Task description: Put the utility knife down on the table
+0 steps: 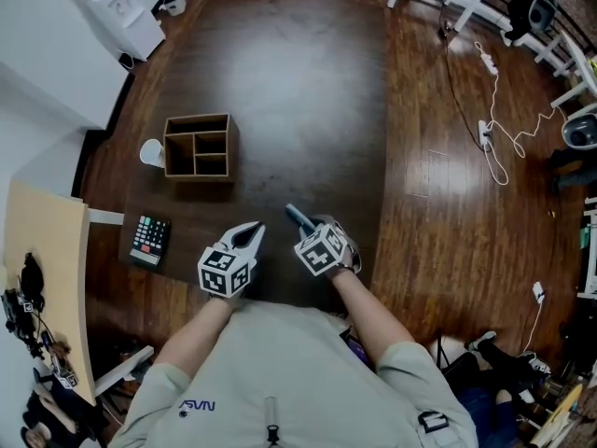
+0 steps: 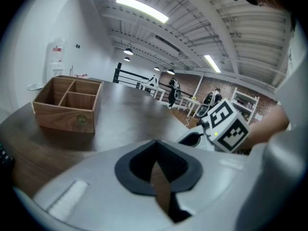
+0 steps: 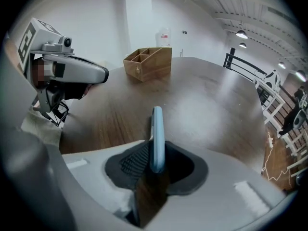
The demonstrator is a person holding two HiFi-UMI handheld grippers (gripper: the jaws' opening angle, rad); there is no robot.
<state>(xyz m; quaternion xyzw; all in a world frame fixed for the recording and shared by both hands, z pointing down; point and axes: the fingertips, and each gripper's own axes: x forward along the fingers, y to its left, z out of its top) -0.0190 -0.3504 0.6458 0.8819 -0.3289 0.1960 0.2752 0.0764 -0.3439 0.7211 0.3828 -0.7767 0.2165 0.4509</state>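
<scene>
Table (image 1: pixel 308 82) of dark wood, compartment box (image 1: pixel 198 146), calculator (image 1: pixel 149 239), plank floor (image 1: pixel 438 194), cables (image 1: pixel 494 110)

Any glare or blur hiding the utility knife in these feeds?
Head view: broad pale glare on the table, far from the utility knife, which shows small but distinct. Right gripper view: knife crisp between the right claw's jaws, glare beyond it, fisheye bending the table's edge. Left gripper view: no knife in frame, bright ceiling strips, the left claw's own body close and soft.
</scene>
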